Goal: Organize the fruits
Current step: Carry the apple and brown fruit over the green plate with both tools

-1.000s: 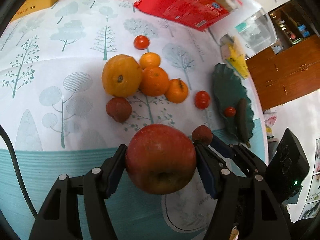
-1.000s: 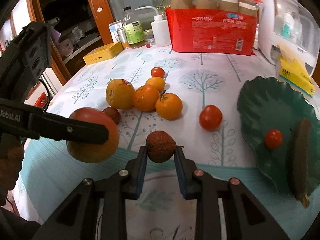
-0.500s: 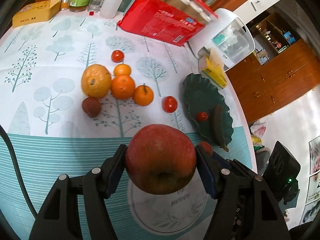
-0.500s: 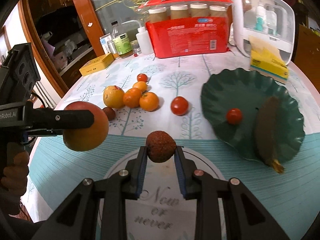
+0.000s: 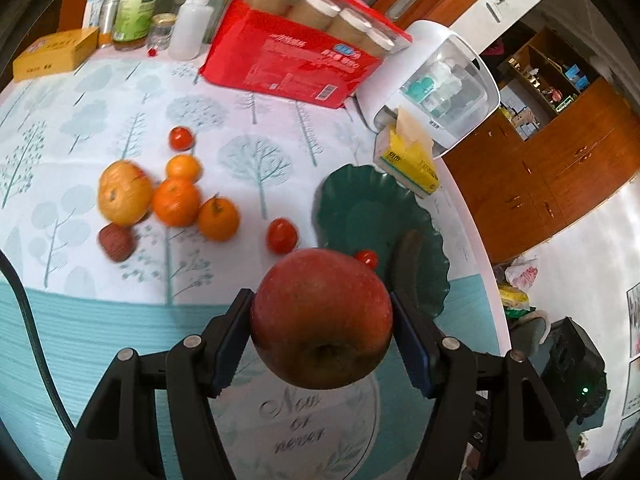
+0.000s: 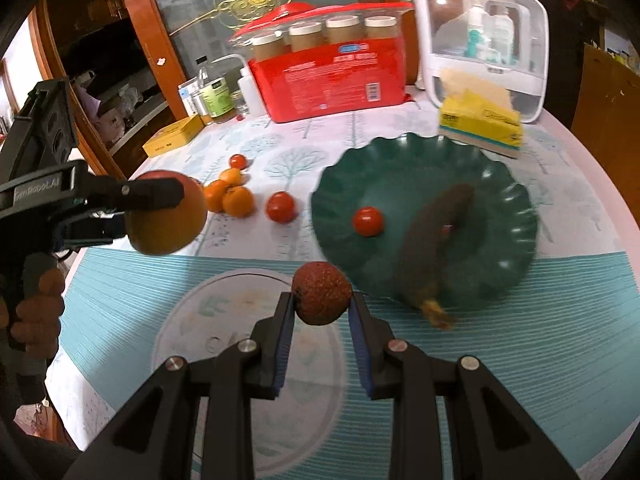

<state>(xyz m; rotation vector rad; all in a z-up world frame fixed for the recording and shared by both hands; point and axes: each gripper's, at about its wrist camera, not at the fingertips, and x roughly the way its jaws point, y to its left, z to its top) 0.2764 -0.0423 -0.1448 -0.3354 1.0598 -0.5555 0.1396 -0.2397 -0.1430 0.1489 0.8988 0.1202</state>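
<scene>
The left tool [image 5: 322, 320] was clenched on a red apple [image 5: 322, 318], held above the counter [image 5: 120, 320]. The right tool [image 6: 322, 306] gripped a rough brown-red lychee [image 6: 322, 294], with the green plate [image 6: 500, 184] just ahead to its right.

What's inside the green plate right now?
The green plate holds one small tomato and a dark, browned banana. Whatever lies under the banana is hidden.

tree-print tablecloth [image 5: 256, 128] under loose oranges [image 5: 176, 202], tomatoes [image 5: 282, 235], green plate [image 6: 500, 264]
</scene>
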